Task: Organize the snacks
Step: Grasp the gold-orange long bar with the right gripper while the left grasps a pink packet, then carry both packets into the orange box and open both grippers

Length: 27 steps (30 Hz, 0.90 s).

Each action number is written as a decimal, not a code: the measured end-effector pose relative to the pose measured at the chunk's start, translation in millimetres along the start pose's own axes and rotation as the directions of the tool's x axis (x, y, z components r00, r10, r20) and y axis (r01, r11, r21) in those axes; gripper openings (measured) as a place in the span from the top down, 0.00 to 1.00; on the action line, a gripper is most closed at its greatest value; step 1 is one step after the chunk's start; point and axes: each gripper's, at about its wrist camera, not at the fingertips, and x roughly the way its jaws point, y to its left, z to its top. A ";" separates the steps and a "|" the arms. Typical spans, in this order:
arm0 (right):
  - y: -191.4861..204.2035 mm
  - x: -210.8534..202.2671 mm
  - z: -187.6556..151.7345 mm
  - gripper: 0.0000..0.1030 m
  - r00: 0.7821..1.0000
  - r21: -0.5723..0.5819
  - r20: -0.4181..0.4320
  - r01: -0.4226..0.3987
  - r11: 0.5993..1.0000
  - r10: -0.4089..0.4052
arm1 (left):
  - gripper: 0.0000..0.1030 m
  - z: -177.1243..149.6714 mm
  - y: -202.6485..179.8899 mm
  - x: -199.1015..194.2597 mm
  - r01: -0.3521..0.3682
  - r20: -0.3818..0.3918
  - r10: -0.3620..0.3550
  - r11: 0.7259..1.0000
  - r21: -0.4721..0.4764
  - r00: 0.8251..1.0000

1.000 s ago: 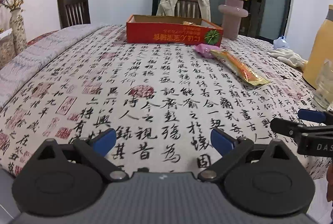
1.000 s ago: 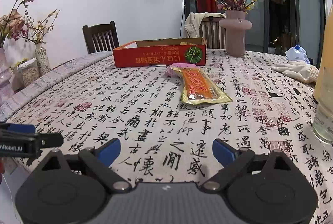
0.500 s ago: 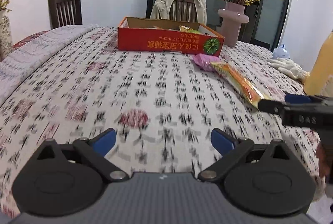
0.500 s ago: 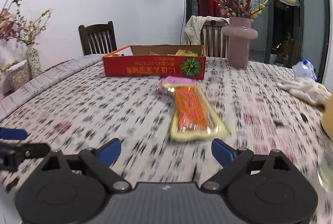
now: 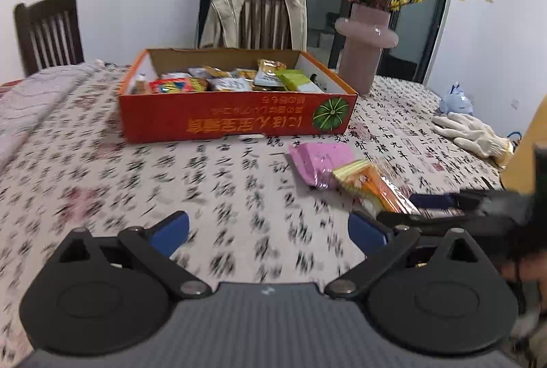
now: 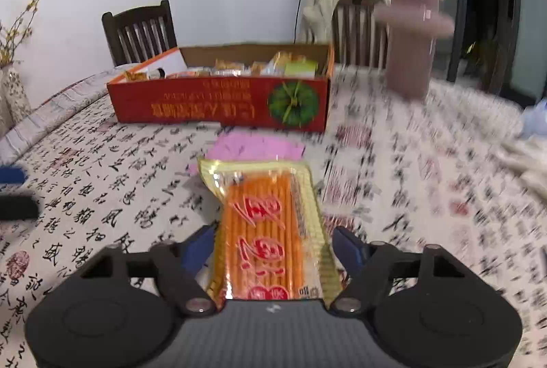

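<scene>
Now the right claw (image 6: 273, 248) straddles the orange stick-snack packet (image 6: 265, 224) on the surface (image 6: 102, 169), jaws just closing around it, pads beside its edges, not clearly pressing. Its far end overlaps the pink packet (image 6: 256, 146), near the red snack box (image 6: 218, 101). Left claw (image 5: 268, 228) gapes, released.

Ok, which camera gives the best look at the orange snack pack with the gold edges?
The right wrist view: the orange snack pack fills the centre, lying face up between the right hand-held gripper fingers. The left wrist view shows only its far end, blurred and partly hidden by that gripper.
</scene>
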 end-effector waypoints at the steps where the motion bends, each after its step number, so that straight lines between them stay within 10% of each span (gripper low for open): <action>1: -5.4 1.1 -2.1 0.42 1.000 0.018 0.006 -0.026 0.999 0.026 | 0.02 5.4 -2.6 10.3 0.006 -0.014 -0.006 1.000 -0.005 1.000; 4: -20.5 -4.6 -3.9 0.64 0.999 0.060 0.050 -0.008 0.998 0.005 | 0.02 20.8 -15.3 40.8 0.034 -0.035 -0.034 0.999 -0.014 0.999; 16: -77.9 -24.2 -10.8 0.68 0.967 0.291 0.187 0.114 0.950 -0.173 | 0.06 35.8 -77.5 156.4 -0.002 -0.081 0.005 0.999 0.032 0.997; 22: -73.0 -27.5 -12.4 0.68 0.973 0.273 0.182 0.089 0.958 -0.142 | 0.37 30.8 -89.5 153.0 -0.039 -0.047 0.044 0.995 0.095 0.998; 27: -67.3 -23.9 -12.8 0.68 0.976 0.252 0.174 0.081 0.964 -0.128 | 0.38 22.7 -79.4 125.3 -0.022 -0.053 0.025 0.997 0.068 0.998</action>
